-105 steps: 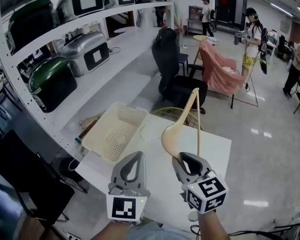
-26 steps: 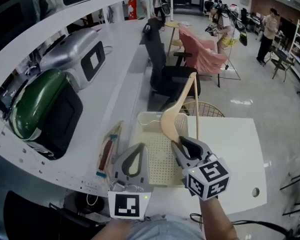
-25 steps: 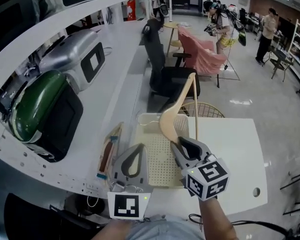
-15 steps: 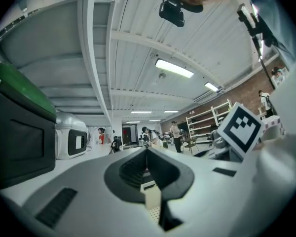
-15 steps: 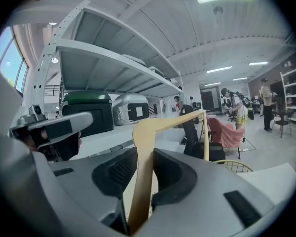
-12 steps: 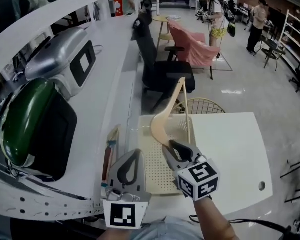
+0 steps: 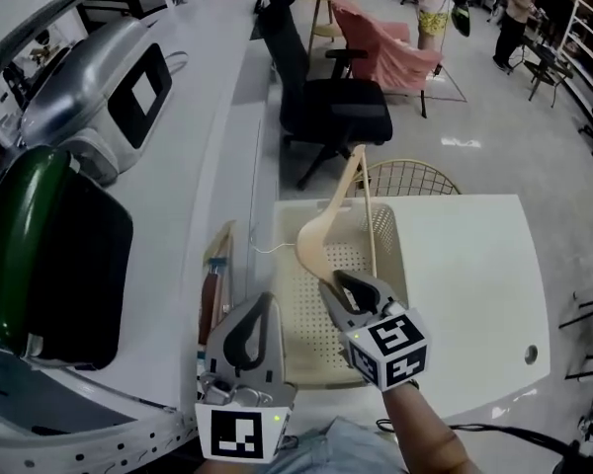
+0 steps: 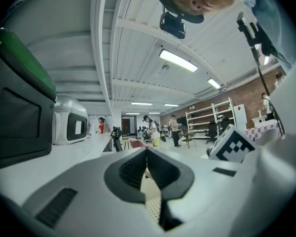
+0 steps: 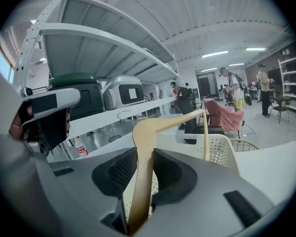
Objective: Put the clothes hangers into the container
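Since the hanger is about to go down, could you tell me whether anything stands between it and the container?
Nothing visible does. The right gripper is shut on the hanger, held over the open container, whose perforated floor shows bare below it. The left gripper, shut, sits at the near left corner, off to the side.

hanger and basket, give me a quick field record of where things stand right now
right gripper: shut on the wooden hanger
left gripper: shut, empty, at the container's near left edge
wooden hanger: raised above the container, angled up and away, not released
container: cream perforated basket on the white table, no hanger seen inside
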The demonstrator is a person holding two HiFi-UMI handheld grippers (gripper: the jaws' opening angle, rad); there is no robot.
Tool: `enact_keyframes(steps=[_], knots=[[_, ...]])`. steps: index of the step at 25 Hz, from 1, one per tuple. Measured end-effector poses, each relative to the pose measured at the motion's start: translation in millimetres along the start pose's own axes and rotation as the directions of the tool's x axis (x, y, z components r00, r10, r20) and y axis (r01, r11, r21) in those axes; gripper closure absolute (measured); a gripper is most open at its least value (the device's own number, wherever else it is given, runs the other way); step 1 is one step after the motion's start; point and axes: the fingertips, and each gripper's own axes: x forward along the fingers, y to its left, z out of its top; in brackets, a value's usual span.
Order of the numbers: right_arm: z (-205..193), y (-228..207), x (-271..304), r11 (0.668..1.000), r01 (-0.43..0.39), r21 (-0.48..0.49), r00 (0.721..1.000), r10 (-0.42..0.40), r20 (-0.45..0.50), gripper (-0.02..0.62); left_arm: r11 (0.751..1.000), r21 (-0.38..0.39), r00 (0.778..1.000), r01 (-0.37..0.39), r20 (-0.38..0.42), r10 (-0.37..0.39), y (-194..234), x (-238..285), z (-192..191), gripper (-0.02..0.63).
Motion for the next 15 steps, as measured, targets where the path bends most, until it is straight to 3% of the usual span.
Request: enact_keyframes(steps=[15], knots=[[-52,-7,44,0.999,-0.015,0.028,0.993,0.018,-0.120,0.483,1.000,-0.026,0.997,-0.007,-0.080,0.005,15,16,-34,0.595]])
